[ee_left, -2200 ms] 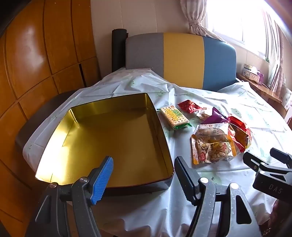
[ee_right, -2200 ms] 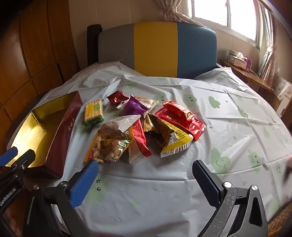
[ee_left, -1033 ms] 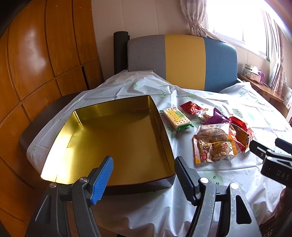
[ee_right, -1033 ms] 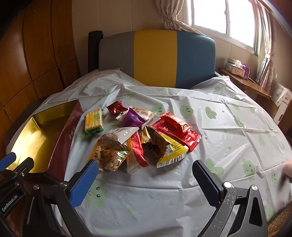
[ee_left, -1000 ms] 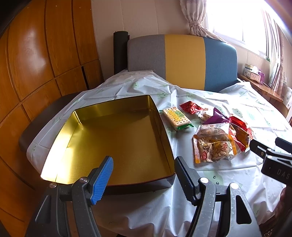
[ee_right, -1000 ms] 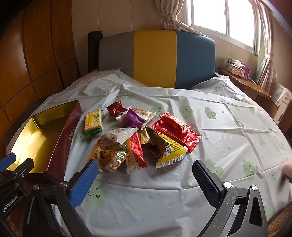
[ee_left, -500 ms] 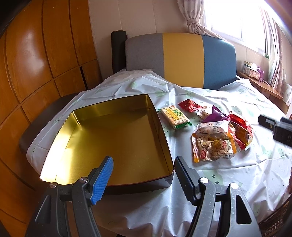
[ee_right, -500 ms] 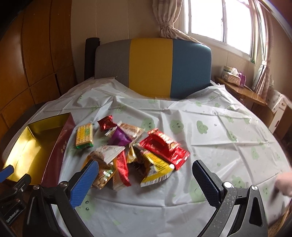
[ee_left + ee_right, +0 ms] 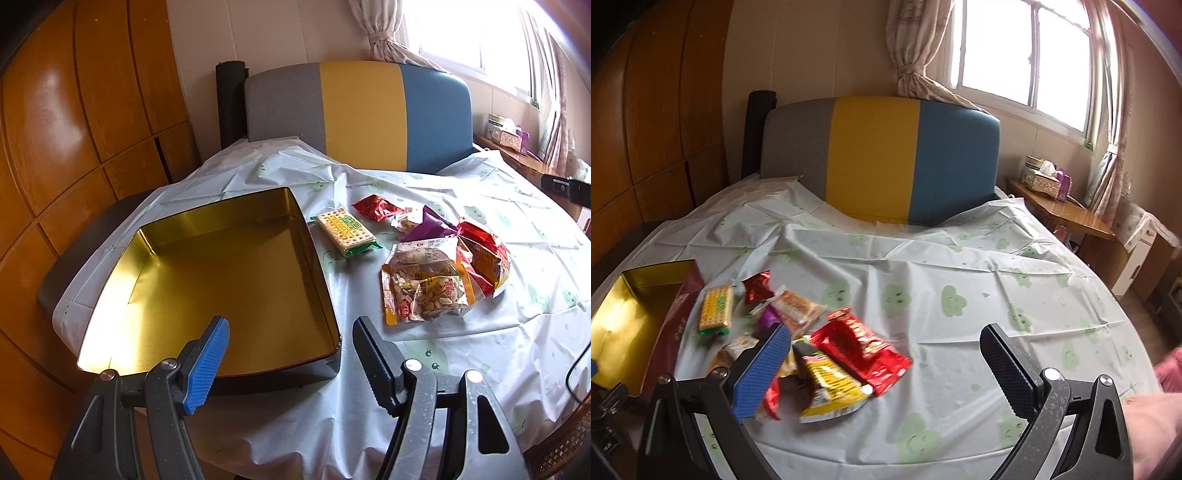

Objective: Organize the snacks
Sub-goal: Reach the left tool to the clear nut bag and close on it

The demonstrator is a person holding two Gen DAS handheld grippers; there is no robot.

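— What do the snacks look like, and where are they?

— They lie in a loose pile on the counter (image 9: pixel 960 266), on its white cloth with green cloud faces. Nearest the tin (image 9: pixel 221 273) is a cracker pack (image 9: pixel 347 232) with a green end, lying apart from the tin's right wall. Past it sit a small red wrapper (image 9: pixel 375 207), a purple packet (image 9: pixel 430 227), a clear nut bag (image 9: pixel 424 286) and a red-and-yellow bag (image 9: pixel 484 254), the last few overlapping. From my right side I also see a flat red pack (image 9: pixel 862 349) and a yellow bag (image 9: pixel 831 384).

— And the tin?

— Open, gold inside, nothing in it, at the counter's left edge.

— Room to move?

— Bare cloth spreads right of the pile and toward the chair (image 9: pixel 882 158). The near edge drops away just under my jaws.

— Your jaws?

— My left gripper (image 9: pixel 291 354) hangs wide open over the tin's near right corner, holding nothing. My right gripper (image 9: pixel 886 365) is also wide open and holds nothing, its blue pad over the pile.

— What has changed?

— My right gripper has risen and swung further over the counter; the snacks and tin lie as before.
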